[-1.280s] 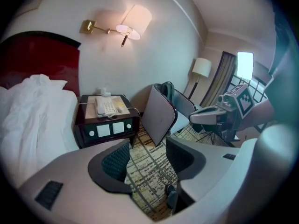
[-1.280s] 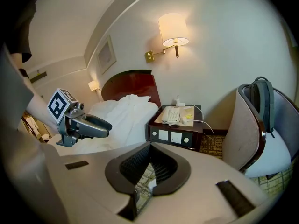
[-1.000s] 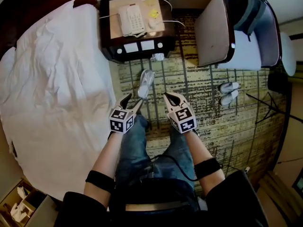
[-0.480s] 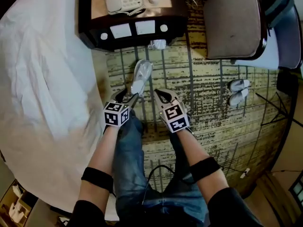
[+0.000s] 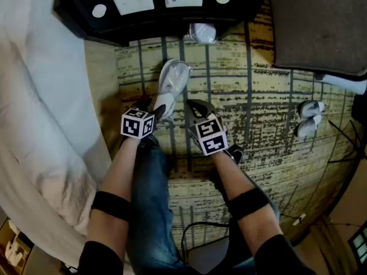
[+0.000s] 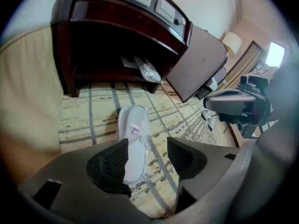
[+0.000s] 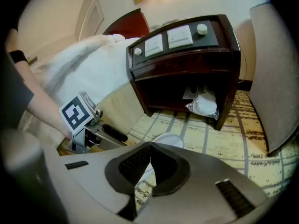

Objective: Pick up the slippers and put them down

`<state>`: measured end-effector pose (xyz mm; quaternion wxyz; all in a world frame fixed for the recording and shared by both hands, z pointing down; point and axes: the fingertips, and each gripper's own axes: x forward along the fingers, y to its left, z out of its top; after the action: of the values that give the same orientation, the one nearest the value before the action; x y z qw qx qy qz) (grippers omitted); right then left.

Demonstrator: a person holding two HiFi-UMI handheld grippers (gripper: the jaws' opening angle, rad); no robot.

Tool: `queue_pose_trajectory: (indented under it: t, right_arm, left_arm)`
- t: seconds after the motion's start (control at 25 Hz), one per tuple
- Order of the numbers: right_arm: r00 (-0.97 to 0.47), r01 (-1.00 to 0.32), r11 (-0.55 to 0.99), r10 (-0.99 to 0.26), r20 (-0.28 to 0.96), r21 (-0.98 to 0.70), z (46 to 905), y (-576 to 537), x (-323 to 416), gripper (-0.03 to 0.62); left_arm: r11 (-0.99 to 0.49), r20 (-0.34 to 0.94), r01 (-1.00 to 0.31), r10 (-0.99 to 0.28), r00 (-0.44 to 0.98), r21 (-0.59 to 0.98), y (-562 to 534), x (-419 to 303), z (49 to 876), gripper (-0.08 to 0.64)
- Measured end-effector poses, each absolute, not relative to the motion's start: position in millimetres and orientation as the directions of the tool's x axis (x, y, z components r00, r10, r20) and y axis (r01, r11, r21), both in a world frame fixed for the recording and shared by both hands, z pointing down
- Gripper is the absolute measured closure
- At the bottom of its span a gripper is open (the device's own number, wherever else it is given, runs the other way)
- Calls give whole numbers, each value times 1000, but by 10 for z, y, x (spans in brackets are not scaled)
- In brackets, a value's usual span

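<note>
A pair of white slippers (image 5: 172,82) in clear wrap lies lengthwise over the striped carpet, toe toward the nightstand. My left gripper (image 5: 156,107) is shut on its heel end. In the left gripper view the slippers (image 6: 134,134) run forward from between the pads, tight against the left one, and only loose wrap reaches toward the right one. I cannot tell whether the toe touches the carpet. My right gripper (image 5: 192,103) hangs just right of the pack, shut and empty. In the right gripper view the right gripper (image 7: 149,160) has its pads meeting, with the slippers (image 7: 170,140) beyond.
The dark nightstand (image 5: 172,13) stands just ahead, with a wrapped pack (image 5: 202,33) under it. The bed (image 5: 40,96) runs along the left. A chair (image 5: 321,27) is at upper right. Another pair of slippers (image 5: 309,118) lies on the carpet at right.
Both grippers and the camera have sunk toward the floor. The wrapped slippers came down with the left gripper. The nightstand now fills the top of the view.
</note>
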<state>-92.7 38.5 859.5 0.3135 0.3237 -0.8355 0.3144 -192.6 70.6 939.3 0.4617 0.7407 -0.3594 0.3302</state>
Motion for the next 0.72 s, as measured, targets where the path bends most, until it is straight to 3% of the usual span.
queue_pose_trajectory:
  t: [0.4,0.72]
  right_arm:
    - [-587,-737,585,-307,749,-338,9773,553,-1177,591]
    - [-561,-753,569,-293,775,-330,10229,553,-1193,591]
  left_arm:
    - [-345,819,-800,-133,559,490,705,-1991,10470,258]
    - [-320,780,-756,-73,621,571,742,-1888,10853,245]
